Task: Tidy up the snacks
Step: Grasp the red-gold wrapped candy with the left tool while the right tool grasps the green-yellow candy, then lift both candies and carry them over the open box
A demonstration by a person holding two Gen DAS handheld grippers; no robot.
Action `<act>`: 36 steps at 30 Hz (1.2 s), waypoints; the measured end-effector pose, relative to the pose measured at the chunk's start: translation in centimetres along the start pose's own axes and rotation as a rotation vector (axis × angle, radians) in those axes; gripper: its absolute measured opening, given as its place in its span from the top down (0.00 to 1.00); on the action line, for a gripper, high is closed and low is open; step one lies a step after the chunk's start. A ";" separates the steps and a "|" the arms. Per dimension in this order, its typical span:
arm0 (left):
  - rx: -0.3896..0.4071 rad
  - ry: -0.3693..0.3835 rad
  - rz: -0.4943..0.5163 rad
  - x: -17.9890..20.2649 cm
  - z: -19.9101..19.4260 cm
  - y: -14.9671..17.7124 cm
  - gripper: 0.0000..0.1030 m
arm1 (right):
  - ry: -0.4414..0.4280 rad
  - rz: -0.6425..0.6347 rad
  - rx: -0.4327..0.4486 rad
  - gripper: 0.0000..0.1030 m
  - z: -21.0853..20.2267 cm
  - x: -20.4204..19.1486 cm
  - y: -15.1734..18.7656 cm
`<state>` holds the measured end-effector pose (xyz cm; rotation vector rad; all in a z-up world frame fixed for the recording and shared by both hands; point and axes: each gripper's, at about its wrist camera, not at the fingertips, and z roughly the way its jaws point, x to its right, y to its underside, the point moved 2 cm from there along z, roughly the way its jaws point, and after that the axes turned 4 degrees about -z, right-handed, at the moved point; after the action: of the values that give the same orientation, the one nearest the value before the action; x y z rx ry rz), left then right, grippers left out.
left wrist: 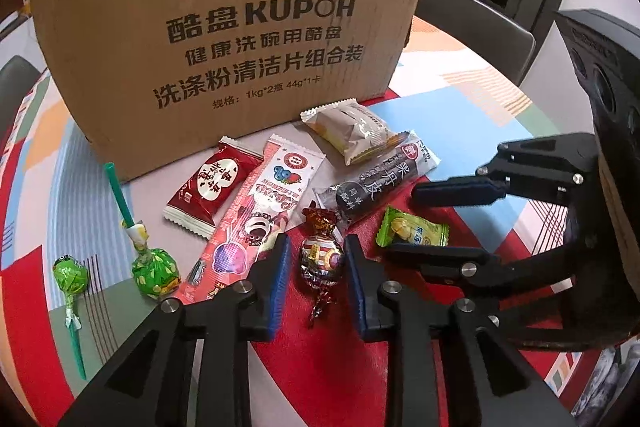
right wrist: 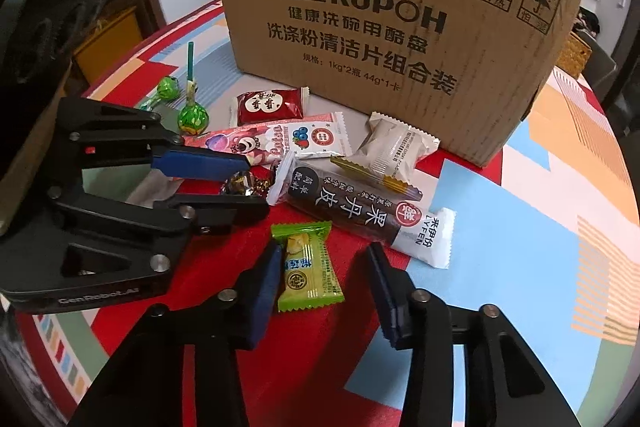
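Snacks lie on a patterned table in front of a cardboard box (left wrist: 224,39). My left gripper (left wrist: 316,259) is open, its jaws on either side of a foil-wrapped candy (left wrist: 320,255) without squeezing it. My right gripper (right wrist: 324,267) is open around a green candy packet (right wrist: 306,265); that packet also shows in the left wrist view (left wrist: 414,233). Nearby lie a dark haw-roll bar (right wrist: 360,207), a pink Lotso packet (left wrist: 256,211), a red packet (left wrist: 212,185), a beige cake packet (left wrist: 352,131) and two green lollipops (left wrist: 154,267) (left wrist: 70,277).
The cardboard box (right wrist: 400,27) stands upright at the back of the table. The right gripper shows at the right of the left wrist view (left wrist: 452,223); the left gripper shows at the left of the right wrist view (right wrist: 248,183). Chairs and furniture stand beyond the table.
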<state>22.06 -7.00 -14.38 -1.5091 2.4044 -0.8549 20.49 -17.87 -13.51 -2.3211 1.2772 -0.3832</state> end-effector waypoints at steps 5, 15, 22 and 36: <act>0.022 -0.023 -0.033 -0.2 -0.9 0.5 0.79 | -0.002 0.019 0.010 0.73 -0.1 0.0 -0.1; 0.061 -0.059 -0.098 -0.1 -3.3 1.1 0.79 | -0.014 0.102 0.038 0.77 -0.9 0.2 0.1; 0.117 -0.076 -0.107 0.0 -5.9 0.5 0.79 | 0.021 0.121 0.105 0.77 -3.3 0.0 -0.3; 0.288 -0.129 -0.101 -0.2 -12.4 -3.7 0.79 | 0.086 0.120 0.296 0.77 -9.4 -0.1 -4.6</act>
<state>19.63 -3.35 -2.19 -1.5292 2.0280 -1.0387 19.54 -18.07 -3.12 -1.9903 1.2959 -0.5936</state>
